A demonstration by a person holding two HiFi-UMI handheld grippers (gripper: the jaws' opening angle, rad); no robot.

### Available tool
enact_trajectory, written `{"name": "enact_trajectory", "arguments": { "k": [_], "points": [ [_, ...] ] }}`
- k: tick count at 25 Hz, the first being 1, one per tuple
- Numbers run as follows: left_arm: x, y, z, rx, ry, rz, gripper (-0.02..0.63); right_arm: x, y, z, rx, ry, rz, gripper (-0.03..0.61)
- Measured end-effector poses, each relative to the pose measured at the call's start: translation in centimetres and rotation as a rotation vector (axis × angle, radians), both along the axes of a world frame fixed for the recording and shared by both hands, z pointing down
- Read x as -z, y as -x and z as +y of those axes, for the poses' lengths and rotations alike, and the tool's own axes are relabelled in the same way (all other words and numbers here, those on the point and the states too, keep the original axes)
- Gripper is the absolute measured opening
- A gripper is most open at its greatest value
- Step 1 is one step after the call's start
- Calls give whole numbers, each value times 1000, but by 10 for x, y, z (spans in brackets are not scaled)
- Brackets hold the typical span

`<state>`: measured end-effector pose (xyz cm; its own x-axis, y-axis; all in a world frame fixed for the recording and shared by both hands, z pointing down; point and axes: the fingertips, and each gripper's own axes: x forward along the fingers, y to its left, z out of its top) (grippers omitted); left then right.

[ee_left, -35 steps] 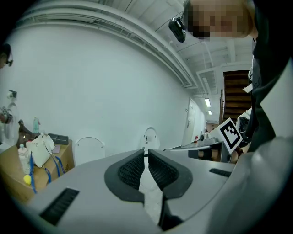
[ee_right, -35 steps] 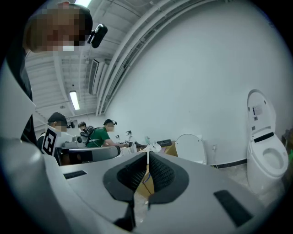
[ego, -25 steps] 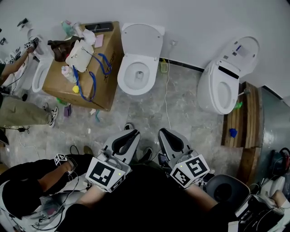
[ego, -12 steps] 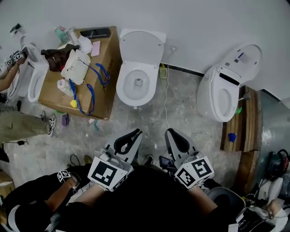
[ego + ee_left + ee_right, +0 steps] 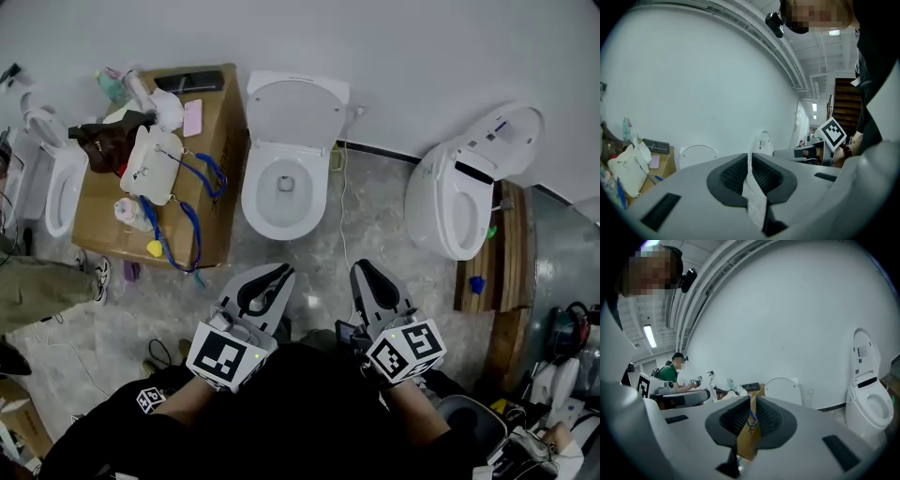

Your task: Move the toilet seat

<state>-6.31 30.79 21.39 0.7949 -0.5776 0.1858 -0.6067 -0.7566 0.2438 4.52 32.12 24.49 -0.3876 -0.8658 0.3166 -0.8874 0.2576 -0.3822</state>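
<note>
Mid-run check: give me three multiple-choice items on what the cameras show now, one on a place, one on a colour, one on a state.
1. In the head view, what stands just left of the middle toilet?
A a bucket
B a cardboard box
C a ladder

2. What colour is the cord lying on that box?
A blue
B red
C green

3. How do the jaws of the left gripper and the right gripper stand?
A both wide open
B both shut, holding nothing
C both shut on the toilet lid

Answers:
1 B: the brown box sits right beside the bowl.
2 A: it loops blue over the box top.
3 B: each gripper view shows its pads together with nothing held.
</note>
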Motion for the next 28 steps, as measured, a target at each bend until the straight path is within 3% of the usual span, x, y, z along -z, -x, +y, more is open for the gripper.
{"name": "enact_trajectory", "arguments": {
  "k": [7, 9, 12, 16, 22, 28],
  "points": [
    [-35, 40, -43, 23, 74, -68, 37, -4, 22, -41, 9, 19, 65, 45],
    [-41, 42, -54, 36, 83, -58, 38, -12, 28, -52, 26, 40, 70, 133],
    [-51, 41, -69, 51, 127, -44, 45, -27, 30, -72, 50, 77, 68, 171],
    [-69, 33, -91, 69, 259, 0, 166, -55, 18, -103, 78, 128, 58, 204],
    [-107, 33, -124, 103, 333, -52, 209, -95, 10, -147, 127, 169, 1, 218],
    [-141, 5, -174, 126, 392, -112, 230, -128, -13, -200, 186, 229, -50, 218]
  ]
}}
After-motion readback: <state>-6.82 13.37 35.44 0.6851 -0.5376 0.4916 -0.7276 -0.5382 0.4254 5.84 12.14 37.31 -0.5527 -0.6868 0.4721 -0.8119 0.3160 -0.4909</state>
